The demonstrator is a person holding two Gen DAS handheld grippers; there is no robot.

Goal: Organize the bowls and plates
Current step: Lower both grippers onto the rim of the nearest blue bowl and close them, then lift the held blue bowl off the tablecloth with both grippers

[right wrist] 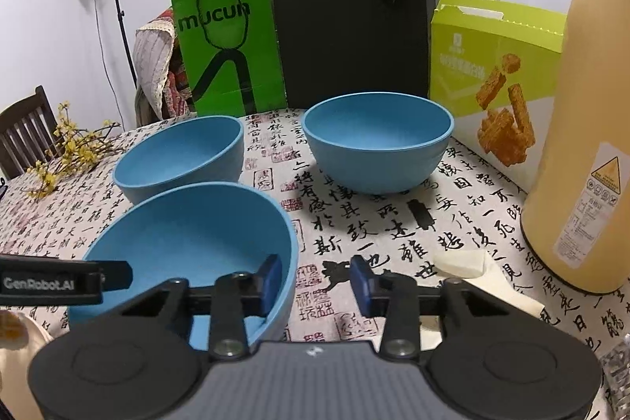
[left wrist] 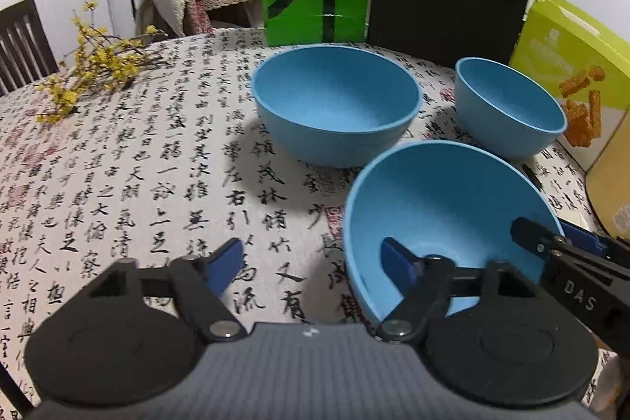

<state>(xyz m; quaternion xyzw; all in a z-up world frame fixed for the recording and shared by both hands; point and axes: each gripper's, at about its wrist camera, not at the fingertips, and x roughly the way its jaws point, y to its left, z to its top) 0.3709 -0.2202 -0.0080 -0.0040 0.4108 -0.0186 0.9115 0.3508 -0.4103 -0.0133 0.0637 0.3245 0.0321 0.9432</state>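
Both tongs straddle the near bowl's (right wrist: pixel 189 243) rim: left tongs (left wrist: pixel 311 258) wide at its nine o'clock wall, right tongs (right wrist: pixel 315 282) narrower at three o'clock, neither pinching yet. Two more bowls (left wrist: pixel 334 101) (left wrist: pixel 508 105) sit beyond on the bench (left wrist: pixel 138 184).

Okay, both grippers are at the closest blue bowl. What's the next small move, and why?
Probably close both grippers onto the nearest bowl before any lift. The left gripper and the right gripper each straddle its rim on opposite sides, one finger inside and one outside, but gaps show beside the wall, so nothing grips it yet.
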